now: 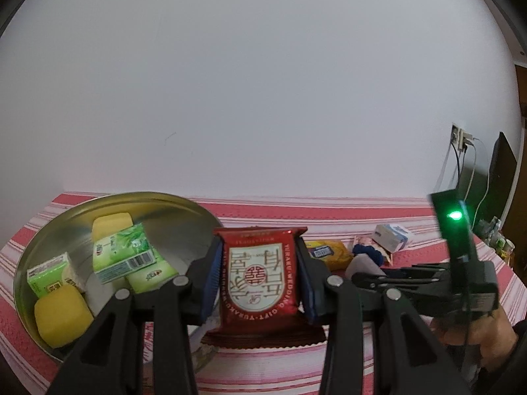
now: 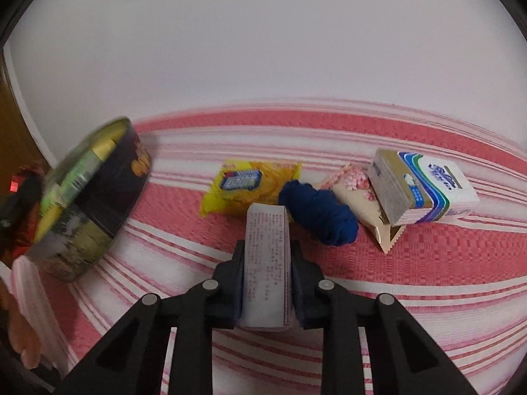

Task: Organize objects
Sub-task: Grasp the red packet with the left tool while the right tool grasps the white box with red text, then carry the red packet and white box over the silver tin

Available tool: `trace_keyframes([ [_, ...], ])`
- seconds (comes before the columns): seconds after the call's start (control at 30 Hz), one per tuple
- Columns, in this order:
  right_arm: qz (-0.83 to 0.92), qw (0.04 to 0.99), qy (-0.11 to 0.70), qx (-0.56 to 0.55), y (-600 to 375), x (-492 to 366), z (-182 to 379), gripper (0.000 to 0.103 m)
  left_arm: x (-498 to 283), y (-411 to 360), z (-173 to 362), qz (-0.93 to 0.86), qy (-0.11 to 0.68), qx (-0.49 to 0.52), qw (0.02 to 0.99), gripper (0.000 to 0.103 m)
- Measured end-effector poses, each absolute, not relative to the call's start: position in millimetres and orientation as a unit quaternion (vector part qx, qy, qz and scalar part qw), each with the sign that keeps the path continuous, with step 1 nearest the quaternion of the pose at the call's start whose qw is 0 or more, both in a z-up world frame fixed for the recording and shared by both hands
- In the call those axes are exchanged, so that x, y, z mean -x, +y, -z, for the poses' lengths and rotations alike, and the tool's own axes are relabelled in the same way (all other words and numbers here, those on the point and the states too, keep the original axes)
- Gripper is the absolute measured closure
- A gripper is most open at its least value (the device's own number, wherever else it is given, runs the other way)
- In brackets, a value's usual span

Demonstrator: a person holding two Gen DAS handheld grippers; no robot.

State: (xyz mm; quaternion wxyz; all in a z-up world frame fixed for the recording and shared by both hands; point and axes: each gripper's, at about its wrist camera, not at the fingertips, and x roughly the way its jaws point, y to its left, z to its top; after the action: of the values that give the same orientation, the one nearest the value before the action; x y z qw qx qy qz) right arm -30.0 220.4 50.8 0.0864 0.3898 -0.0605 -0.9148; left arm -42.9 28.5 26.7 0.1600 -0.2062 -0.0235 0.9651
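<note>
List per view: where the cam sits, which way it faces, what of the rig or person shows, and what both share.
Left wrist: on the left tongs, facing the wall over the round tin; pads clamp a red packet; right tongs and hand at right.
Right wrist: on the right tongs, tilted down at the striped cloth; pads grip a white box.
Shared: tin, yellow packet, blue bundle, tissue pack.
</note>
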Motion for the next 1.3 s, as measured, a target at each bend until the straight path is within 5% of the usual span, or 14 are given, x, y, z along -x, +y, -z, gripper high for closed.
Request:
trace_keyframes([
  [0.17, 0.934, 0.135, -0.131, -0.304, 228.5, 3.5, -68.9, 0.077, 43.5, 20.4, -29.0, -0.965, -0.039, 0.205, 0.157, 0.063],
  [0.6, 0.938, 0.141, -0.159, -0.275, 216.8, -15.4, -82.1, 0.077, 47.6, -9.0, -39.1, -0.976, -0.029, 0.184, 0.115, 0.063],
  [0.9, 0.952, 0.149, -0.106, -0.244, 163.0, -12.5, -112.8, 0.077, 56.1, -54.6, -34.8, -0.980, -0.054, 0.187, 0.048, 0.063],
  [1.17, 0.945, 0.079, -0.095, -0.301, 191.1, -8.5, -84.9, 0.076, 56.8, -63.8, -34.2, -0.978, -0.067, 0.193, 0.032, 0.062],
  [1.3, 0.924, 0.118, -0.106, -0.348, 193.0, 7.1, -69.3, 0.076, 54.7, -61.9, -36.6, -0.979, -0.065, 0.189, 0.028, 0.062],
])
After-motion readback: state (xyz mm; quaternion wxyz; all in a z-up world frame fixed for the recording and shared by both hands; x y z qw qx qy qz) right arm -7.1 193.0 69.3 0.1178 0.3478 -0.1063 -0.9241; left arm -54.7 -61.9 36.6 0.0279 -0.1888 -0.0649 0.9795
